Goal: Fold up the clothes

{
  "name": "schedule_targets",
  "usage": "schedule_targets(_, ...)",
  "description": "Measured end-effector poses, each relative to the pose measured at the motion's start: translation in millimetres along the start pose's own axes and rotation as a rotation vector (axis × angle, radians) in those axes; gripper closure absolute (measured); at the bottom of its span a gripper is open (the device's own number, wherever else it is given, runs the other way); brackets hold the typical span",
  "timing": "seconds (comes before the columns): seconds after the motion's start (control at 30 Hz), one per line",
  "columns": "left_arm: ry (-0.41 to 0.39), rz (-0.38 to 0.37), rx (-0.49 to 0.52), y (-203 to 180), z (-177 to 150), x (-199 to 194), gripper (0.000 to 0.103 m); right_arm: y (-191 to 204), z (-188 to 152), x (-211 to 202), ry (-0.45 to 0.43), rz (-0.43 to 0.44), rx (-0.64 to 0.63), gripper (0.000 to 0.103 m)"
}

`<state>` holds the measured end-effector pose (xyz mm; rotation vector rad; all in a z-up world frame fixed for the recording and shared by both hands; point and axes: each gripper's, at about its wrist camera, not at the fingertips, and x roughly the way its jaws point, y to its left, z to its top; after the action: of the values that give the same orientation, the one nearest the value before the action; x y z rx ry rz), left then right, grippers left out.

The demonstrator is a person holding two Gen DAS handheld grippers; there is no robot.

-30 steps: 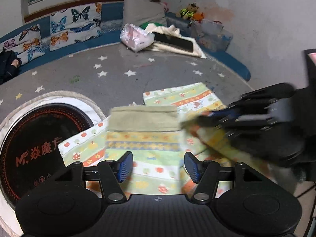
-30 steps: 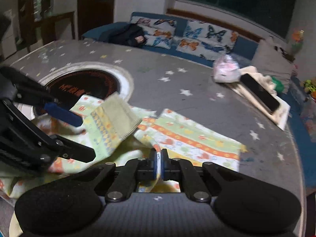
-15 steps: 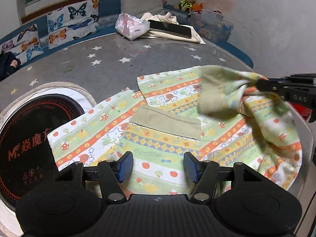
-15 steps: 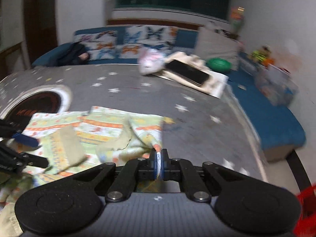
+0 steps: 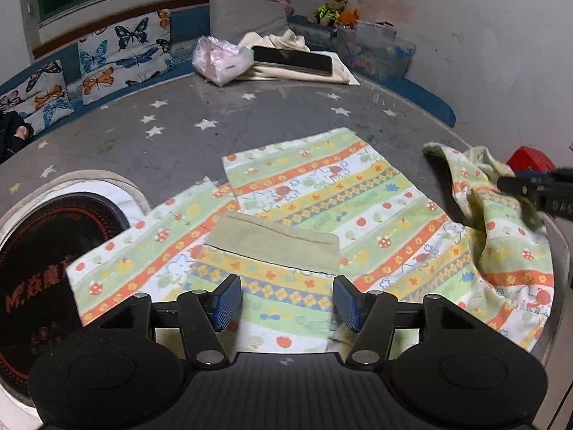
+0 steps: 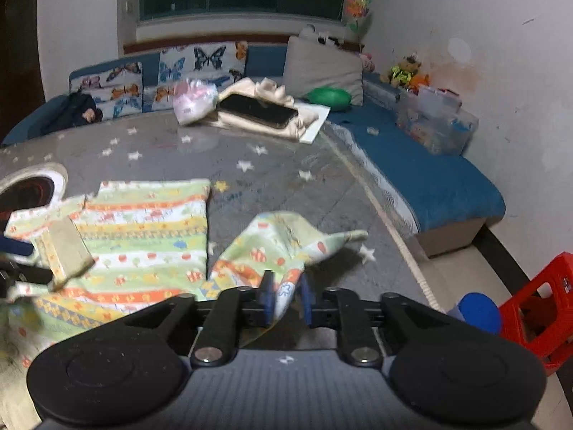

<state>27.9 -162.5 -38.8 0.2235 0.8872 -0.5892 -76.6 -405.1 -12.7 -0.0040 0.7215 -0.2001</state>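
A striped green, orange and yellow child's garment lies spread on the grey star-patterned table, its khaki waistband folded over in the middle. My left gripper is open and empty just above the garment's near edge. My right gripper has its jaws slightly apart with a bunched sleeve or leg end of the garment between them. In the left wrist view the right gripper shows at the far right, with that cloth end lifted off the table.
A round induction hob is set in the table at left. A pink plastic bag, cream cloth and a dark tablet lie at the far side. A blue sofa, a red stool and a blue cup are on the right.
My right gripper has pulled the cloth end out to the right, unfolding the garment. Its jaws, shut before, now stand slightly apart. The left gripper stayed open over the near edge.
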Motion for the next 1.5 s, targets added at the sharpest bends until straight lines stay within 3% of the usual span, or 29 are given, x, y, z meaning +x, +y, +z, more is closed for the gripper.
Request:
schedule_targets(0.13,0.011,0.004,0.014,-4.7,-1.3,8.0,0.045,9.8,9.4,-10.5,-0.054,0.016,-0.031,0.073)
schedule_targets(0.2,0.004,0.016,0.016,-4.4,-2.5,11.6,0.055,16.6,13.5,-11.6,-0.060,0.057,-0.041,0.068)
schedule_targets(0.27,-0.009,0.012,0.028,-4.2,-3.4,10.5,0.074,25.8,13.0,-10.7,-0.054,0.095,-0.063,0.061)
schedule_targets(0.37,-0.021,0.000,-0.011,4.1,-4.2,3.1,0.094,41.6,7.7,-3.0,-0.021,0.148,-0.104,0.059)
schedule_targets(0.53,-0.072,0.028,-0.099,28.1,-7.7,-19.1,0.097,54.5,-5.2,9.6,0.037,0.172,-0.141,0.055)
schedule_targets(0.63,-0.116,0.081,-0.163,52.6,-11.6,-41.7,0.099,54.0,-7.5,9.5,0.044,0.169,-0.145,0.054)
schedule_targets(0.83,-0.202,0.225,-0.327,111.9,-35.9,-95.8,0.099,55.0,-2.1,5.9,0.031,0.179,-0.143,0.052)
schedule_targets(0.93,-0.189,0.228,-0.359,122.8,-47.4,-108.4,0.099,58.9,0.8,7.9,0.032,0.193,-0.143,0.051)
schedule_targets(1.1,-0.155,0.118,-0.258,87.6,-45.8,-101.9,0.095,66.7,3.0,15.0,0.045,0.217,-0.133,0.051)
schedule_targets(1.2,-0.146,0.044,-0.176,54.4,-35.8,-91.0,0.082,72.9,0.6,16.3,0.062,0.235,-0.146,0.050)
schedule_targets(1.27,-0.137,0.012,-0.112,32.0,-27.5,-80.7,0.067,75.0,-1.0,17.2,0.071,0.239,-0.157,0.050)
schedule_targets(1.33,-0.123,-0.015,-0.054,11.9,-20.1,-69.0,0.062,74.4,-3.2,18.0,0.080,0.240,-0.161,0.050)
schedule_targets(1.5,-0.047,-0.023,0.021,-18.6,-7.1,-28.6,0.061,64.7,-10.9,18.2,0.095,0.228,-0.144,0.050)
